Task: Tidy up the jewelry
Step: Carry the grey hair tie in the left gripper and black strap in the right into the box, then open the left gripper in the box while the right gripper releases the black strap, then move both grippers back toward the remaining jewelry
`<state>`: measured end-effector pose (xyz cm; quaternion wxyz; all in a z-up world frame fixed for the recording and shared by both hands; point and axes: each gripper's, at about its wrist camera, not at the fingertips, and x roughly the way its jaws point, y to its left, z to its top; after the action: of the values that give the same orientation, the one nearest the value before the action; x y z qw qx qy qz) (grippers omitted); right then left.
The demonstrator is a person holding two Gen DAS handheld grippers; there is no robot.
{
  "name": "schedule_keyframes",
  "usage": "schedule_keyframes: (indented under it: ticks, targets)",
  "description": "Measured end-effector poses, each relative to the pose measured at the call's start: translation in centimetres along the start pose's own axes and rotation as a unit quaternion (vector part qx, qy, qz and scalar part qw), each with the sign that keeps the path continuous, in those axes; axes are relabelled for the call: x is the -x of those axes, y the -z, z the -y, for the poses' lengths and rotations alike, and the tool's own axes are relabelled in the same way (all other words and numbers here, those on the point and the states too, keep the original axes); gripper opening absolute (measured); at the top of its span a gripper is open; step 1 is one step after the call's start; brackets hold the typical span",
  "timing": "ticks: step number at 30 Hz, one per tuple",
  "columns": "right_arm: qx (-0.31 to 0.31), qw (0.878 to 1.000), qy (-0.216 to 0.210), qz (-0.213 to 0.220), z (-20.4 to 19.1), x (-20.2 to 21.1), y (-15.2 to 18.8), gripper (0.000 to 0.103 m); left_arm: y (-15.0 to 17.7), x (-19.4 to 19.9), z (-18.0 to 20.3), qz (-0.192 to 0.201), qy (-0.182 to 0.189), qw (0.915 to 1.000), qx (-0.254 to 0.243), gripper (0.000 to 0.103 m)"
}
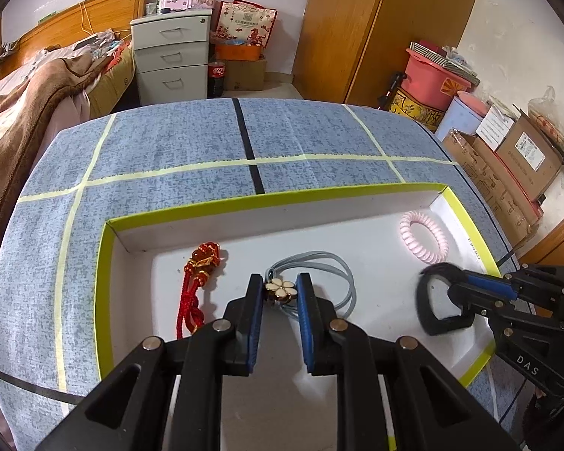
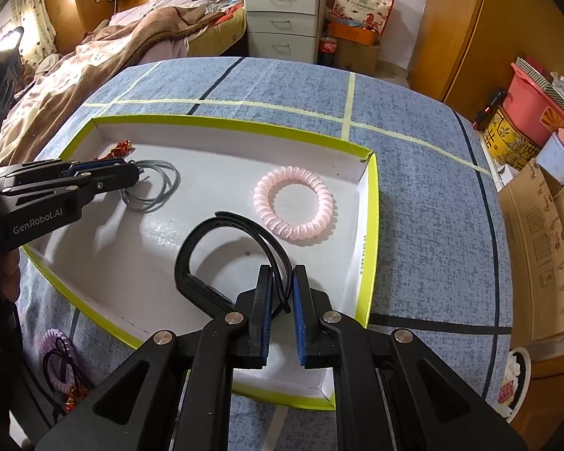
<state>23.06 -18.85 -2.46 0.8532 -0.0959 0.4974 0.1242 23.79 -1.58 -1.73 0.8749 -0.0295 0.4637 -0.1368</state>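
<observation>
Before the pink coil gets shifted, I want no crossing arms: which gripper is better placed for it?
Right. The right gripper sits just beside the pink coil, though the black band lies between its jaws; the left gripper is across the tray, closed around the flower charm.

Two black plastic grippers, left gripper (image 1: 280, 289) and right gripper (image 2: 282, 282), each with blue pads (image 1: 305, 319) inside angular fingers, round silver screws (image 1: 339, 325) at the joints, triangular cut-outs in the arms, white "GenRobot.AI" lettering (image 2: 41, 227) on one side and "DAS" (image 1: 527, 364) on the other.
</observation>
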Motion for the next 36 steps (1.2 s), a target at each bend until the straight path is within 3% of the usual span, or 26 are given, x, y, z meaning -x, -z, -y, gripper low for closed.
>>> schedule_keyframes:
  ticks: [13,17,26,36]
  targets:
    - [-0.021,1.000,-0.008,0.019,0.4,1.3,0.1,0.021,0.3,1.4,0.2,0.011,0.001,0.9999,0.001,0.038]
    - [-0.030,0.999,-0.019,0.039,0.2,2.4,0.3,0.037,0.6,2.6,0.2,0.021,0.001,0.9998,0.002,0.042]
    - [-0.054,0.995,-0.040,0.080,-0.2,5.4,2.0,0.037,2.4,6.6,0.8,0.051,0.013,0.9986,0.006,0.048]
    - [-0.074,0.987,-0.084,0.115,-1.2,8.2,6.3,0.037,6.9,10.5,0.2,0.076,0.012,0.9965,0.033,0.049]
